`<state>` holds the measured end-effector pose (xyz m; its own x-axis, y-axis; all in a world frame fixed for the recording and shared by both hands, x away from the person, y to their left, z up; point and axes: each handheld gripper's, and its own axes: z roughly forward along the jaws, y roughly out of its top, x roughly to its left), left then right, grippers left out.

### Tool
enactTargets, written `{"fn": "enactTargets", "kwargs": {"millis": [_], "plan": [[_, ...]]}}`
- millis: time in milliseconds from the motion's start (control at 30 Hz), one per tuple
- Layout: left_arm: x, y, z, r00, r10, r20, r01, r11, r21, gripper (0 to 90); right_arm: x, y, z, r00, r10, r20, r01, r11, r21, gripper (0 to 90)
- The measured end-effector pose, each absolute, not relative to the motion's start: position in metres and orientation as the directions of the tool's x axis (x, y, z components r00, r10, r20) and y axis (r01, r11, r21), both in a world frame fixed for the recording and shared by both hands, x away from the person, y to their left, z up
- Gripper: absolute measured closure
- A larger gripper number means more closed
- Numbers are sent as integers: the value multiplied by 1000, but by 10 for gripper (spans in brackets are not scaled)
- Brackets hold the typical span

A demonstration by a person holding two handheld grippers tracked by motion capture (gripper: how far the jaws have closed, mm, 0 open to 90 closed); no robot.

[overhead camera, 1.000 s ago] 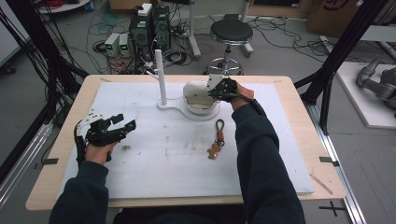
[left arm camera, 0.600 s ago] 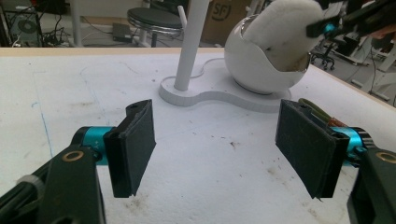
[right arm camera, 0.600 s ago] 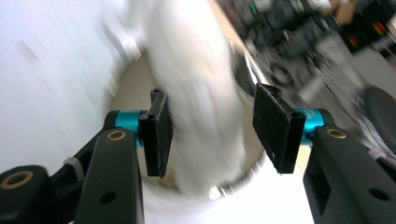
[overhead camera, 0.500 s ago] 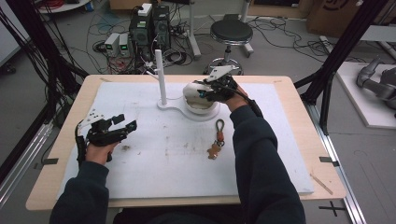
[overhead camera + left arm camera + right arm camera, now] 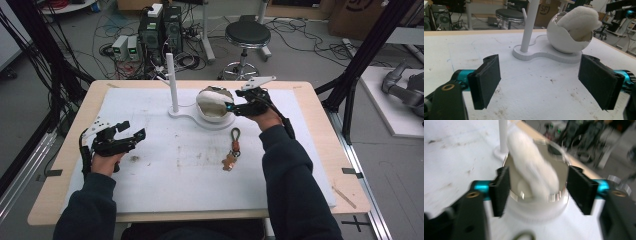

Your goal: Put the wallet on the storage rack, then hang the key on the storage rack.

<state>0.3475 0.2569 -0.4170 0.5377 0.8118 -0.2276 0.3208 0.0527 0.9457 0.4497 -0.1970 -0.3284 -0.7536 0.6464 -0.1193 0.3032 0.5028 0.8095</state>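
white fluffy pad point(image 5: 531, 167) in the round white bowl point(image 5: 212, 105): right gripper point(image 5: 235, 107) fingers open around it; next, close. left gripper point(image 5: 131, 134) idle, open.

I see dark navy sleeves point(image 5: 295, 185) on both my forearms, and each black gripper point(image 5: 539, 82) carries flat matte pads point(image 5: 487, 78) on teal fittings with one brass-ringed screw hole.

A lab: floor cables point(image 5: 80, 35), computer towers point(image 5: 161, 27), rig frame point(image 5: 367, 52).
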Motion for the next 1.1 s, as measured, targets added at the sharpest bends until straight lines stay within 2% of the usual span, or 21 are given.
{"fn": "enactTargets", "kwargs": {"millis": [33,200,300,400,600,1033,1100], "plan": [[348,256,-417,540,811,-227,323,50,945,178,446,-204,-328,-745,662,-85,333,479,812,323],[348,254,-418,555,804,-214,331,24,943,178,410,-236,-340,-723,687,-70,343,445,828,303],[347,254,-418,552,807,-211,334,18,942,178,386,-254,-357,-715,694,-82,349,457,818,289],[347,254,-417,548,810,-208,331,19,943,178,370,-271,-376,-702,711,-44,393,438,808,289],[347,253,-417,550,810,-204,333,11,943,179,364,-295,-400,-648,760,57,490,357,795,302],[346,253,-417,554,804,-215,331,24,943,182,360,-291,-399,-624,781,24,477,356,804,302],[347,253,-417,554,803,-217,336,23,942,182,360,-290,-401,-616,788,27,487,353,799,341]]}}
